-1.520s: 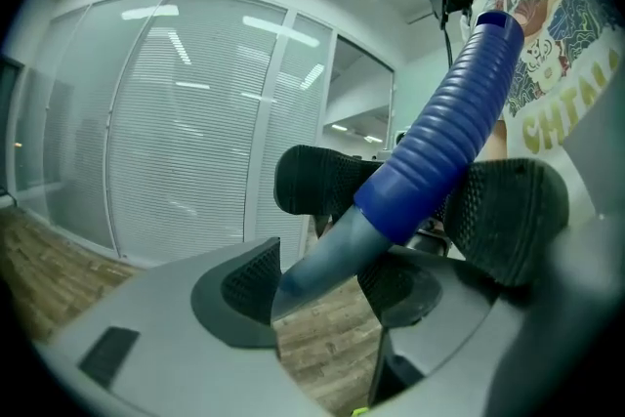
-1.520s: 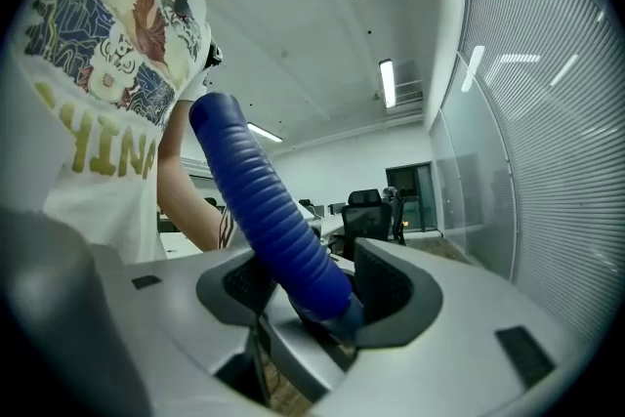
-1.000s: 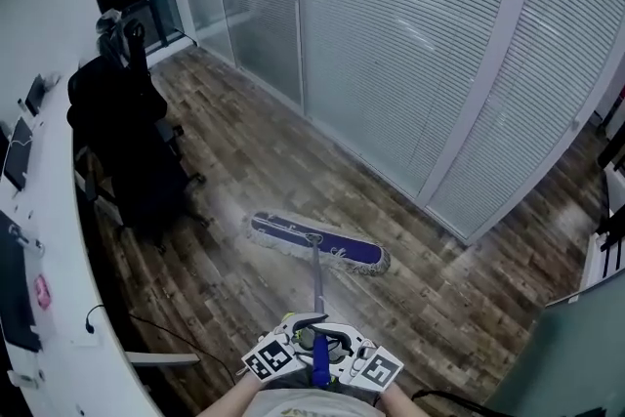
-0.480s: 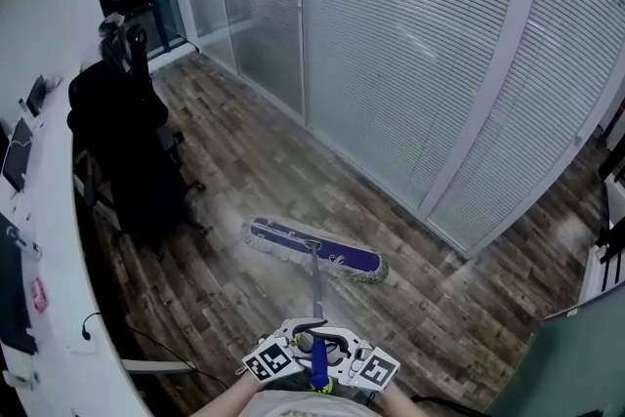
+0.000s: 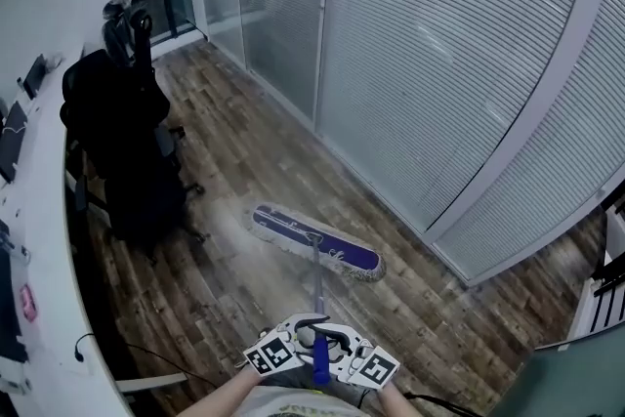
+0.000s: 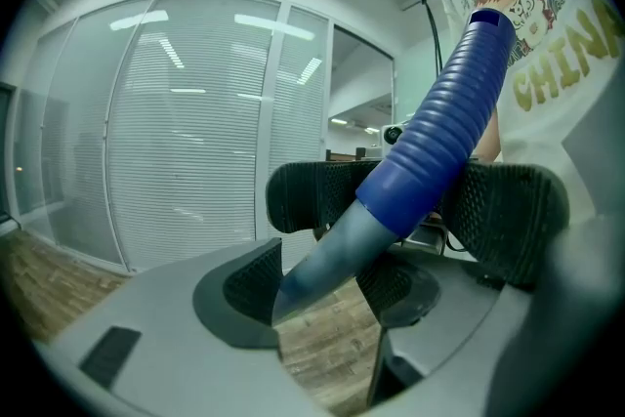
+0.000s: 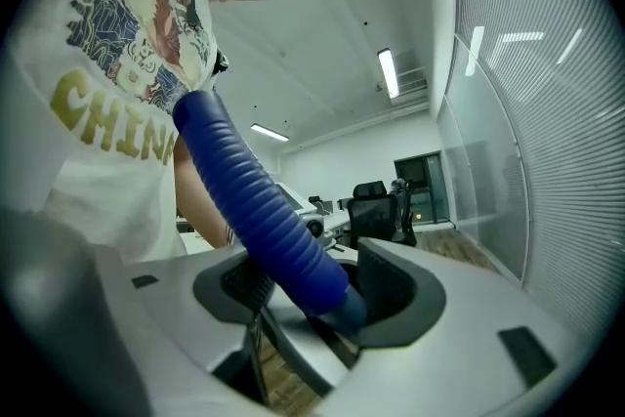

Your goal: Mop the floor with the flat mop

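As the mop (image 5: 314,242) lay flat on the floor (image 5: 244,151) near the glass wall (image 5: 439,63), the left gripper (image 6: 327,283) clamped its blue handle (image 6: 439,132); the right gripper (image 7: 312,293), jaws just opening slightly, gripped the same handle between them.

- The flat mop (image 5: 314,242) has a long, narrow head, blue-purple on top with a pale fringe. It lies flat on the wood floor (image 5: 244,161), well ahead of both grippers and set slantwise.
- Its grey pole (image 5: 317,286) rises from the middle of the head, tilted back, and runs between the left gripper (image 5: 298,340) jaws, which close on it.
- A ribbed blue grip (image 7: 259,200) sheathes the pole's top. Its lower end sits between the right gripper (image 5: 340,345) jaws, which have just been opening wider, and the rest juts out behind both grippers.
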Demonstrator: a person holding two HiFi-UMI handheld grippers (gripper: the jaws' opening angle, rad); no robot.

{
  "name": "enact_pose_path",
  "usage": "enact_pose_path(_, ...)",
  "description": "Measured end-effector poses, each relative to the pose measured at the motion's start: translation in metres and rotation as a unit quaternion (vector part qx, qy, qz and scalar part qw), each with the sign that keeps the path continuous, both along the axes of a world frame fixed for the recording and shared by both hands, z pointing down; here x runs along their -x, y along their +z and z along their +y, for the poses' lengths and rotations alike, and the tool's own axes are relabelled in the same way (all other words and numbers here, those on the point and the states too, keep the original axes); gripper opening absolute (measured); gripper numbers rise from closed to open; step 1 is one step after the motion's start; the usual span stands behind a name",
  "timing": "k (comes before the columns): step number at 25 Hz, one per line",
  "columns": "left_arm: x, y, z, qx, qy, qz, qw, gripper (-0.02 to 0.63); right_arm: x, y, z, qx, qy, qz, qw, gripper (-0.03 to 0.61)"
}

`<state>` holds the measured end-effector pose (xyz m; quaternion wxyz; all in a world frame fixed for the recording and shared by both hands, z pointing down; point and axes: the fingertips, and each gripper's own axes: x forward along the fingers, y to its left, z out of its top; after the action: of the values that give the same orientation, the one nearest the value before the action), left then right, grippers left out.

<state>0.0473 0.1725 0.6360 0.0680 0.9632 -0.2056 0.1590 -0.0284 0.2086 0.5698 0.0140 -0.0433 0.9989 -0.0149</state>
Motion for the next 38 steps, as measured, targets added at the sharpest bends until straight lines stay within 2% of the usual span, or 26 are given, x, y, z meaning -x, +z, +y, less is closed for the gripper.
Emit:
enact_pose_path(6,0.056,-0.012,-0.106,0.004,0.014,0.011,0.9998,0.219,0.058,-0.011,-0.108,-0.001,0.013,0.0,1.0,0.245)
enact_pose_path(10,0.094,-0.003,-0.164,0.001,0.02,0.005,0.9998,0.219,0.095,0.003,-0.167,0.003,0.024,0.016,1.0,0.245)
enact_pose_path(13,0.108,0.003,-0.196,0.005,0.022,0.007,0.9997,0.219,0.109,0.009,-0.199,0.009,0.028,0.02,0.999,0.245)
enact_pose_path(23,0.129,0.003,-0.325,0.003,0.023,0.01,0.9997,0.219,0.13,0.008,-0.328,0.001,0.027,0.005,1.0,0.25)
enact_pose_path(33,0.129,-0.012,-0.515,0.011,0.005,0.013,0.9998,0.219,0.128,-0.014,-0.517,0.004,0.014,-0.018,1.0,0.252)
enact_pose_path(38,0.125,-0.007,-0.584,0.011,-0.002,0.009,0.9999,0.219,0.122,-0.009,-0.585,0.022,0.015,-0.013,1.0,0.253)
